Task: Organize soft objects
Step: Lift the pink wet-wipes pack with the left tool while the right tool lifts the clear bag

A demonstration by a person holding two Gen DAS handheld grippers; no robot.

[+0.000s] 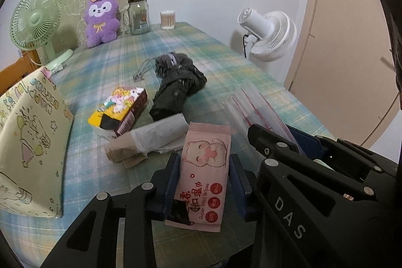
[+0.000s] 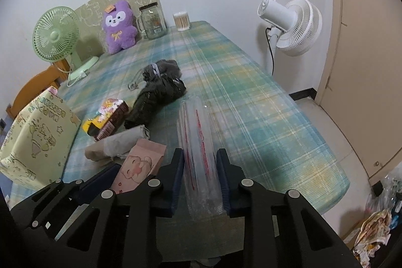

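Two grippers are working side by side over a table (image 2: 251, 97) covered in a blue-green plaid cloth. The left gripper (image 1: 204, 182) is pinching a pink pack of wet wipes (image 1: 203, 167) between its blue pads, the jaws drawn in narrow against the pack's long edges, with the pack sticking forward past the fingertips. The right gripper (image 2: 199, 180) is clamping a clear zip bag (image 2: 198, 142) with red seal lines, its jaws likewise narrow and pressing on both sides of the bunched plastic, whose far end is trailing forward onto the cloth. Just ahead of the wipes, a rolled grey-white cloth bundle (image 1: 150, 137) is lying on the table, touching a colourful cartoon-printed box (image 1: 120, 109). Beyond them a crumpled black garment (image 1: 176, 84) is sitting near the middle of the table. A pale yellow cartoon-print bag (image 1: 32, 147) is standing at the left edge. Along the far wall a green desk fan (image 1: 37, 16), a purple plush toy (image 1: 101, 19), a glass jar (image 1: 138, 16) and a tub of cotton swabs (image 1: 167, 19) are lining up, while a white fan (image 2: 291, 27) is standing off the table to the right.
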